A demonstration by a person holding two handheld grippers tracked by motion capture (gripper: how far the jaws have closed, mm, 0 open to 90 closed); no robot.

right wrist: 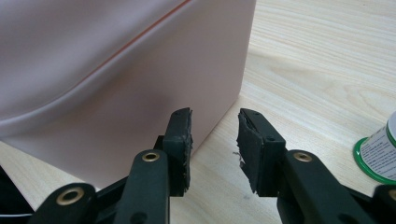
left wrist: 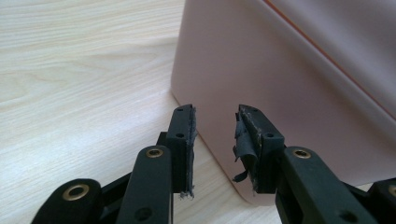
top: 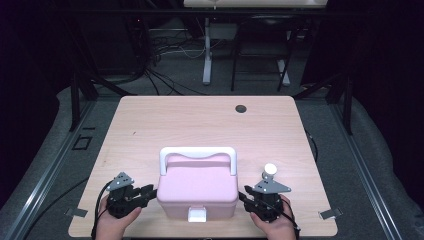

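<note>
Light wooden table [top: 150,125]; pink box [top: 197,187] near its front edge; small bottle [top: 270,171] just beside.

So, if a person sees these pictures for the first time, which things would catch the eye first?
Most striking is the pink box with its white handle, standing near the front edge of the wooden table. The left claw and the right claw sit at either side of it, both open with nothing between their jaws. A small white-capped bottle stands just to the right of the box.
</note>
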